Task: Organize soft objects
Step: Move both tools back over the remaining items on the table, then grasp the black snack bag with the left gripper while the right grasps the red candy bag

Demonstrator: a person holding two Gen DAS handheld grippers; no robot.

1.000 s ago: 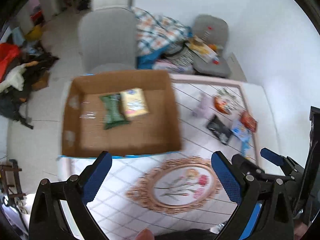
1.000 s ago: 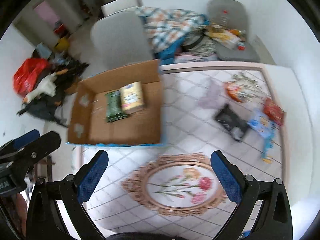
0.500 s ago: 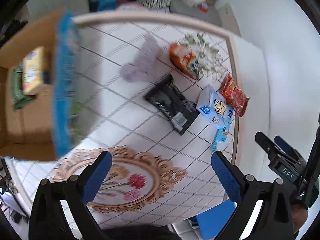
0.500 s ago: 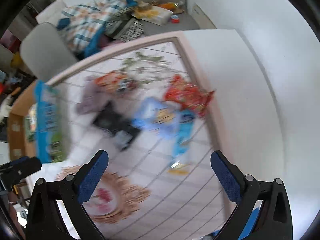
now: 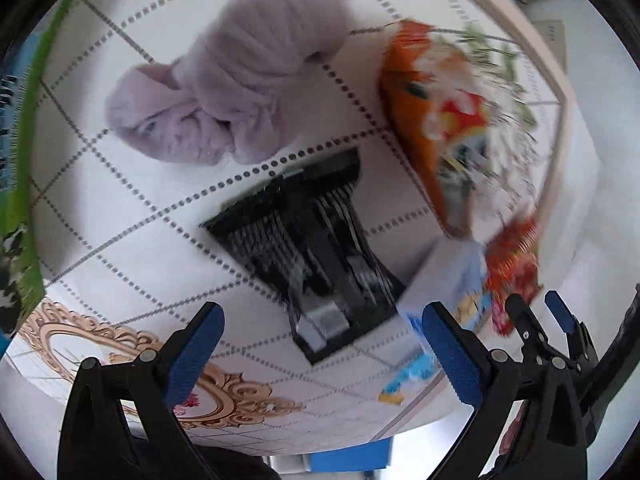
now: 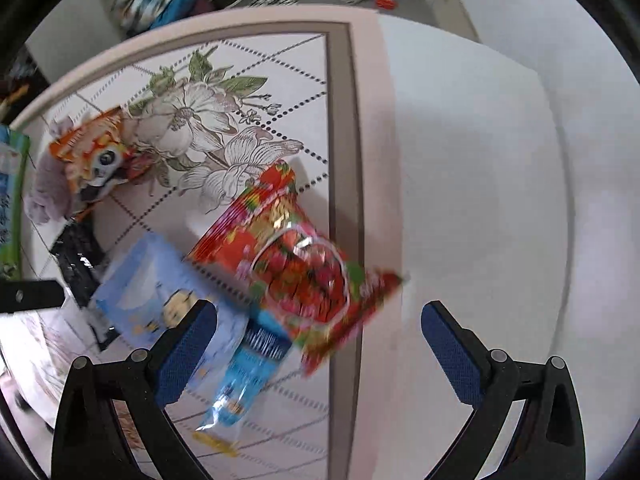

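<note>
We have both grippers spread wide and empty above the cluster of soft packets on the desk [image 6: 460, 128], so the step in hand looks like two pick-ups at once. Our left gripper [image 5: 320, 344] hangs with its jaws released on either side of the black packet [image 5: 304, 248], which lies flat on the tiled cloth near the lilac cloth bundle [image 5: 236, 80] and the orange snack bag [image 5: 424, 112]. Our right gripper [image 6: 318, 340] is likewise released, framing the lower end of the red snack bag [image 6: 296, 264], which overlaps the light blue packet [image 6: 148, 284] and the blue wrapper [image 6: 248, 368] close to the desk's pink border. To do this well, we should come down until one pad slides under a crimped edge, since flat foil gives little to pinch from above. On the right we judge the red bag best taken by its free corner toward the border, so the blue items beneath are not dragged along. On the left, we should close across the short width of the black packet and lift gently, watching that it does not slip. The box edge [image 5: 16, 160] at the far left is probably where they go.
</note>
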